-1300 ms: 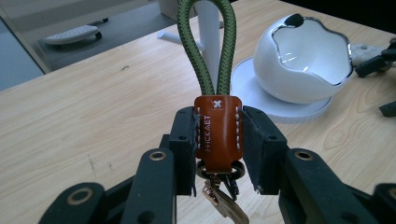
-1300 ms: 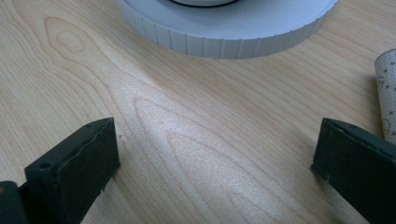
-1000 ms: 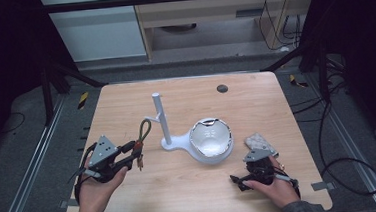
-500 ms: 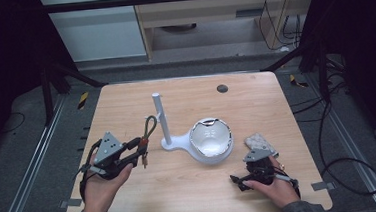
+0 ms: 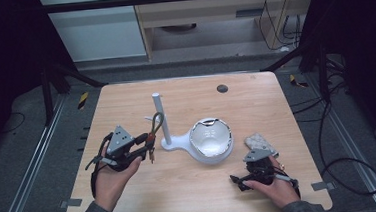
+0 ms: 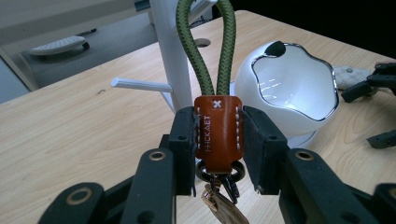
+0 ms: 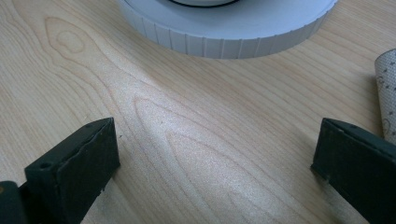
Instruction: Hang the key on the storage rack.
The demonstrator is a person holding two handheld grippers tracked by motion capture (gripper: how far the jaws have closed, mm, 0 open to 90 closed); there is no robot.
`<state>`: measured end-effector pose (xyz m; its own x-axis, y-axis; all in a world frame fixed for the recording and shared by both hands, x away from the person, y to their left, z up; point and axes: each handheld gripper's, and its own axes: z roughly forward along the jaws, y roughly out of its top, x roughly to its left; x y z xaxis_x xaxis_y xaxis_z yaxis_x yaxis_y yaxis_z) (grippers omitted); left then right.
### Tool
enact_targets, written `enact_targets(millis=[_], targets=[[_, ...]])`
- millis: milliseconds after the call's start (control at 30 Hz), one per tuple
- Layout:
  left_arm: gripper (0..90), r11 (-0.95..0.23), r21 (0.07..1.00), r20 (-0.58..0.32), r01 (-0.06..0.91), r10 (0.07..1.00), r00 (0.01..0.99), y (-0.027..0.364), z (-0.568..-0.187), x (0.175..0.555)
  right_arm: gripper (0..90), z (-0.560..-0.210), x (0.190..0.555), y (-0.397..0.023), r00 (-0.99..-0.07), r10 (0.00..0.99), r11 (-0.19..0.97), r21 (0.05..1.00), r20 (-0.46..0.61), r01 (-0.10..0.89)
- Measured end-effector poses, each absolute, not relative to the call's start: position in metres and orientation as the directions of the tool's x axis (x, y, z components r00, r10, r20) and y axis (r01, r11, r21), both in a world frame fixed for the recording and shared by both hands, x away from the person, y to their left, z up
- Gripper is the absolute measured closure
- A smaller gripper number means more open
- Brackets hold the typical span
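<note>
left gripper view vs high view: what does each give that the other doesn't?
Left gripper view: stamped lettering and white stitching on the keychain's brown leather tab, its metal ring, and the pads pressing the tab's sides.

High view: the person's hands, the right gripper beside a patterned pouch, and the whole table.

Both: green cord loop, white peg stand, white bowl.

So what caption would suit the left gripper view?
Left gripper clamps a keychain's brown leather tab, green cord loop nearing white stand.

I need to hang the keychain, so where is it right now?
The keychain is clamped by its brown leather tab in the left gripper, at the high view's left, its green loop just beside the white stand.
</note>
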<state>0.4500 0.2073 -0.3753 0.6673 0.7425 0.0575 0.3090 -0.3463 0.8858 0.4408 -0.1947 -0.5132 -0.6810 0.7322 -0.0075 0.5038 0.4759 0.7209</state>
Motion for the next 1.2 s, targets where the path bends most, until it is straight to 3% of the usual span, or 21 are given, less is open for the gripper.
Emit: enact_targets(millis=[933, 1067, 1200], targets=[[65.4, -0.308, 0.875, -0.003, 0.373, 0.767, 0.641, 0.196, -0.403, 0.481, 0.3, -0.513, 0.441, -0.195, -0.681, 0.733, 0.476, 0.720, -0.007, 0.505], [57.9, -0.303, 0.870, -0.015, 0.390, 0.774, 0.633, 0.196, -0.405, 0.484, 0.3, -0.513, 0.441, -0.195, -0.680, 0.733, 0.475, 0.721, -0.007, 0.504], [41.8, -0.299, 0.868, -0.018, 0.396, 0.779, 0.627, 0.198, -0.409, 0.482, 0.3, -0.513, 0.440, -0.195, -0.680, 0.733, 0.475, 0.721, -0.007, 0.505]])
